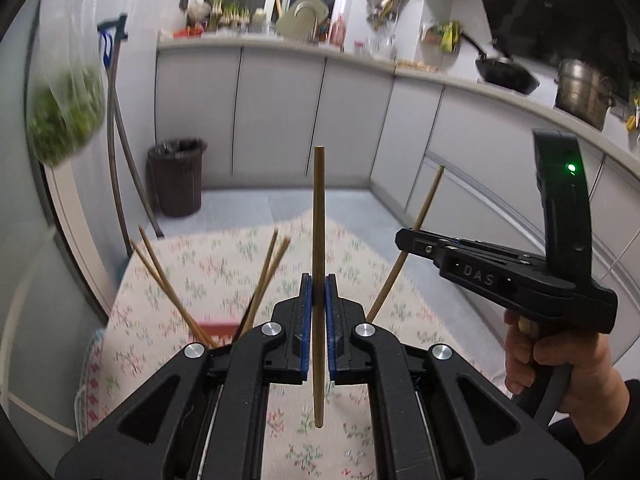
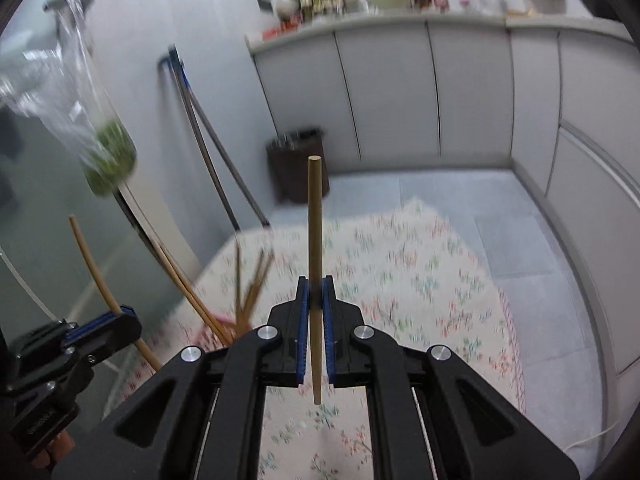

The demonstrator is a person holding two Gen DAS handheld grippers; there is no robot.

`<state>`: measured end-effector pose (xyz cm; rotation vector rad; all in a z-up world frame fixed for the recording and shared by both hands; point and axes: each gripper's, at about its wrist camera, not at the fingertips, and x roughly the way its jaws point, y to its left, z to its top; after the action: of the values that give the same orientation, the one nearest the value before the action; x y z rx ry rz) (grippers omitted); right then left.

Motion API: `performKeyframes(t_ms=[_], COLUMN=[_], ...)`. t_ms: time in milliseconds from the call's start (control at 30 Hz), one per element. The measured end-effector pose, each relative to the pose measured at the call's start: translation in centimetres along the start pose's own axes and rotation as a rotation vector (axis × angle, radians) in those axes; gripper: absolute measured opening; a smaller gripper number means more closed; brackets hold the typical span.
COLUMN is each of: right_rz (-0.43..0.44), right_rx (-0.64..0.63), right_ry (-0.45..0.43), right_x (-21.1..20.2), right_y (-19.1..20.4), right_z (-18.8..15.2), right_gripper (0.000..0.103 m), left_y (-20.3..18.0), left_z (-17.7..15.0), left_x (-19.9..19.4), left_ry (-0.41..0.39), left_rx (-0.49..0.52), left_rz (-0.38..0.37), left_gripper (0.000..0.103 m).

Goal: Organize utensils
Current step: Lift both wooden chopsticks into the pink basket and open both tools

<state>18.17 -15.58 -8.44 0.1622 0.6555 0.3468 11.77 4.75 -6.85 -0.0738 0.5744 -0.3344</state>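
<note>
My left gripper (image 1: 319, 292) is shut on a wooden chopstick (image 1: 319, 216) that stands upright between its blue pads. My right gripper (image 2: 316, 292) is shut on a second wooden chopstick (image 2: 314, 220), also upright. Each gripper shows in the other's view: the right one (image 1: 404, 240) with its chopstick (image 1: 424, 208) at right, the left one (image 2: 124, 316) with its chopstick (image 2: 90, 264) at lower left. Several more chopsticks (image 1: 264, 276) stick out of a pink holder (image 1: 218, 330) on the floral tablecloth (image 1: 352, 264), just left of my left gripper. The holder is mostly hidden.
The table carries a floral cloth (image 2: 420, 272). A dark waste bin (image 1: 176, 176) stands on the floor beyond it. Mop handles (image 1: 116, 160) lean on the wall at left. A hanging bag of greens (image 1: 64, 116) is at left. Grey cabinets line the back and right.
</note>
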Motion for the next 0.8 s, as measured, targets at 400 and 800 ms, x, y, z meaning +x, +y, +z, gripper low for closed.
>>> performKeyframes(t_ms=[400, 800], right_rz=[0.074, 0.114], right_rx=[0.006, -0.054], right_ry=[-0.184, -0.149], right_x=[-4.5, -2.5], right_y=[1.9, 4.7], right_z=[1.9, 0.3], right_gripper=[0.007, 0.007], left_y=[1.3, 5.8], left_z=[2.8, 0.1], left_x=[-6.2, -0.9], left_ry=[-0.316, -0.278], left_rx=[0.018, -0.004], left_rz=[0.145, 0.237], left_gripper=[0.005, 0.005])
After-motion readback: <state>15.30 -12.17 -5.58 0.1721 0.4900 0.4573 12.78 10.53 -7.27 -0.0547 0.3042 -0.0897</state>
